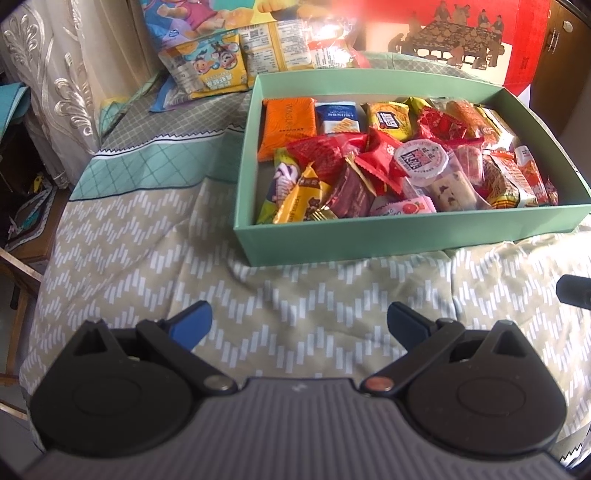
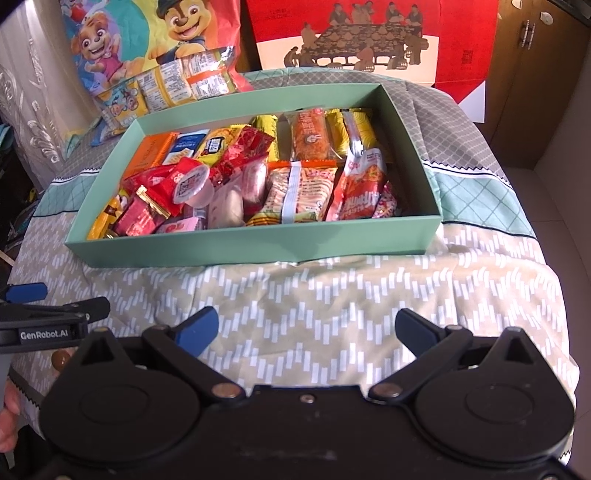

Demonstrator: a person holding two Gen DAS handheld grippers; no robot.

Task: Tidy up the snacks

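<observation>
Snacks (image 1: pixel 388 162) in green box (image 1: pixel 406 236)

The supporting surface is covered by a patterned cloth (image 1: pixel 295 295): beige with white dashes in zigzag rows on the near part, then a teal diamond band (image 1: pixel 147 166), then grey lattice farther back. A shallow mint-green box (image 2: pixel 258 245) rests directly on the cloth, filled with wrapped snacks. Beyond its far left corner a yellow cartoon snack packet (image 1: pixel 210 70) lies on the grey part, beside more packets. At the far edge stand a cartoon-dog bag (image 2: pixel 155 33) and a red gift box (image 2: pixel 369 40).
</observation>
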